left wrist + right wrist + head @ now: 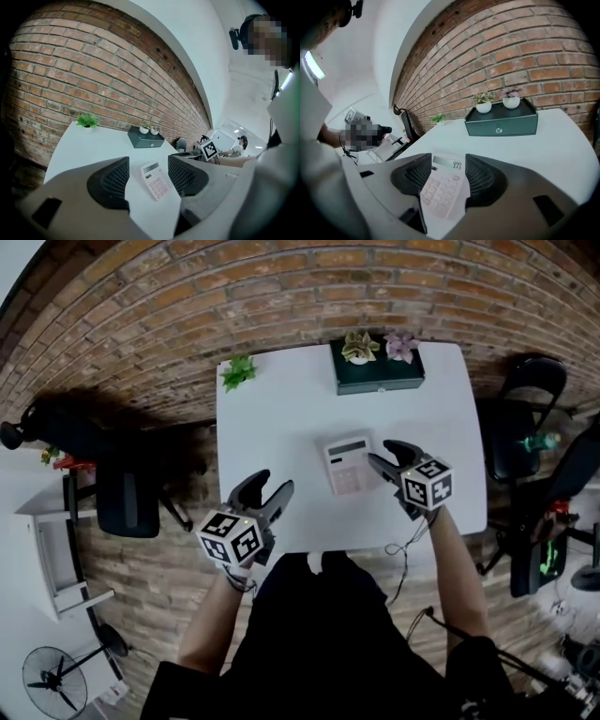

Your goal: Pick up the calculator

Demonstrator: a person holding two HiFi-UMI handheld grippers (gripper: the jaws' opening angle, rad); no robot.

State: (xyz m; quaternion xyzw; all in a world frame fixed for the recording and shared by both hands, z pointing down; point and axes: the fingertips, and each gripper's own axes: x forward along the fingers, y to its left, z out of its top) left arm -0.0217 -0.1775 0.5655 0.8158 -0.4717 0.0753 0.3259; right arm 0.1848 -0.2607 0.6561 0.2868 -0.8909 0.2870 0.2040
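calculator (349, 465): pinkish-white, flat on the desk (272, 427), about mid-desk, display end toward 12 o'clock, digits lit.
right tongs (386, 456): at the calculator's 3 o'clock, tips at its right edge, angled down. Released. In the right gripper view the calculator shows in the gap between the jaws, and I see no pad pressing on it.
left tongs (270, 486): at the calculator's 8 o'clock, by the near desk edge. Released, nothing in them; the calculator is well beyond the tips.
green box (378, 376): at 12 o'clock from the calculator, back of the desk, two small potted plants on top, well apart from it.
small plant (238, 371): at 10 o'clock, far left corner.
step: I judge the right tongs are lining up for the grasp, lift not started.
risk 1: body is thin and lies flat, so I could clench above it and the pads skid over the keys.
risk 2: coming in from 3 o'clock may shove it toward 9 instead of straddling it.
risk 3: an edge-only bite would let it pivot and drop on lift.
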